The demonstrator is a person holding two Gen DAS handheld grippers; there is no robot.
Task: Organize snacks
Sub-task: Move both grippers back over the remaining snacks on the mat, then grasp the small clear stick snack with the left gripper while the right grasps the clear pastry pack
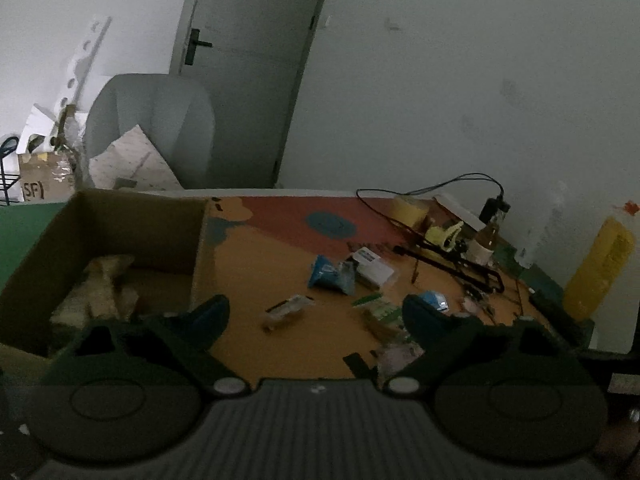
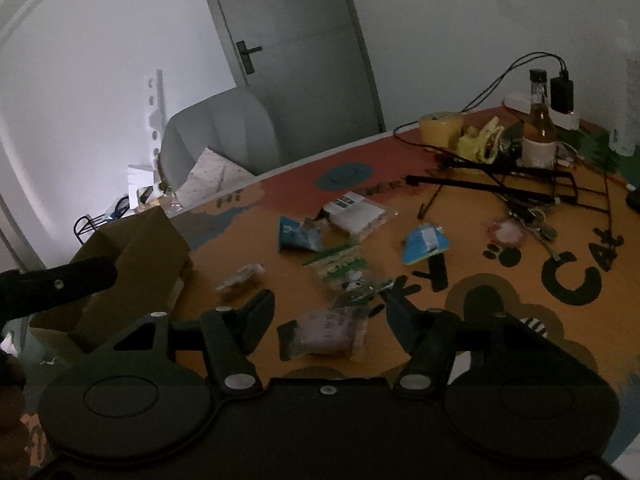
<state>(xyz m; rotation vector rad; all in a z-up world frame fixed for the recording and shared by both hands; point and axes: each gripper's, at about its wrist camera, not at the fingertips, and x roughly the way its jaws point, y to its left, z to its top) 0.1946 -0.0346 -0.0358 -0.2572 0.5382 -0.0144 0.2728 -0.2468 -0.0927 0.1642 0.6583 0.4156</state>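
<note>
A: Big things first. See the bench (image 2: pixel 472 272), orange with a cat drawn on it? And the brown box (image 1: pixel 120 216) at its left end, open on top, with a few pale snack packs (image 1: pixel 100 288) already lying inside?

B: Yes. Then lots of small packs still loose on the bench. Need to go in the box, probably.

A: Nearest one to grab?

B: Looks like the pink pack (image 2: pixel 328 332). Lying flat, right in front of the right hand-held gripper (image 2: pixel 330 316), at about 12 o'clock, very close. Long side running left to right, from 9 o'clock to 3 o'clock.

A: Right hand-held gripper spread or squeezed?

B: Spread wide, holding nothing. Fingers on either side of the pack, but can't tell if touching it.

A: And the left hand-held gripper (image 1: pixel 316 316)?

B: Spread wide too, and empty. Sitting by the box wall, with the pink pack (image 1: pixel 396 356) down near its right finger, at about 4 o'clock.

A: So right one nearer?

B: Seems so. Better lined up, too. Then off to the box, over at 9 or 10 o'clock.

A: Other packs?

B: Green one (image 2: pixel 344 268) just past the pink one, touching or almost. Two blue ones (image 2: pixel 298 236) (image 2: pixel 426 242) farther out, at 11 and 1 o'clock. Small clear one (image 2: pixel 242 276) at 10 o'clock.
</note>
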